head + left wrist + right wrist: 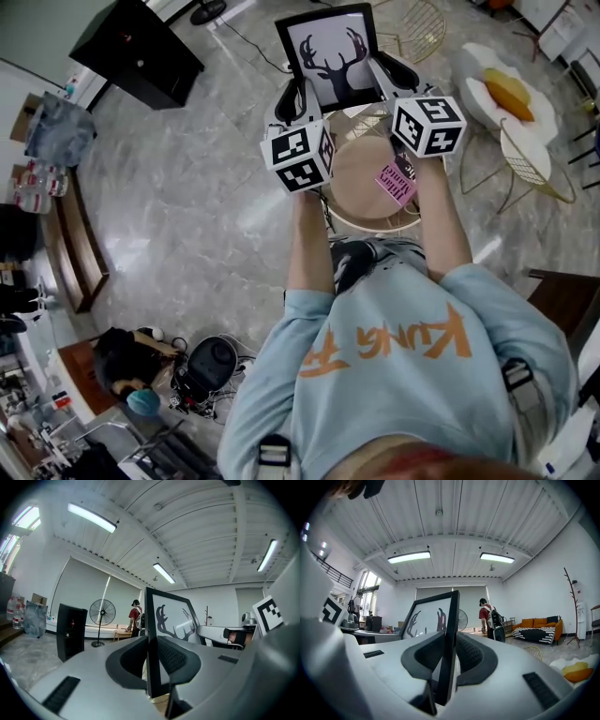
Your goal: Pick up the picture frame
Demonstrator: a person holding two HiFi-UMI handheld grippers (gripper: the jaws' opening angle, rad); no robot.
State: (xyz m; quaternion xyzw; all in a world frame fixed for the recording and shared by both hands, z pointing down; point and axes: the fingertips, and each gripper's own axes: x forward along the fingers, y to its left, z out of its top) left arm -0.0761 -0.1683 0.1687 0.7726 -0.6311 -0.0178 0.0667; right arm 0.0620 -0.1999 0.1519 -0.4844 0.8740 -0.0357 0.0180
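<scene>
**Frame held clear of the table, pinched at both side edges**

The picture frame (330, 58) sits between the two claws, out in front of the person and off every surface. The left gripper (298, 97) has its jaws pressed onto the frame's left edge. The right gripper (388, 77) pinches the right edge the same way. In each gripper view the thin black edge runs straight up through the jaws, with ribbed pads tight on either side. The top edge and both upper corners stand free beyond the fingertips.

There is open air ahead of both claws. Below and behind them is the round table (361, 178), its rim apart from the frame. A gold wire chair (412, 28) lies beyond the right claw. A black cabinet (141, 42) stands well off to the left claw's outer side.

Count: one frame with a single antlered-deer print, two claws, two marker cubes, one table carrying one pink card (396, 181), one standing fan (102, 613), one orange sofa (541, 623), and one bystander in a red shirt (487, 616).

The floor (206, 187) is glossy grey marble. The room is large, with white walls and a ribbed white ceiling with strip lights.
</scene>
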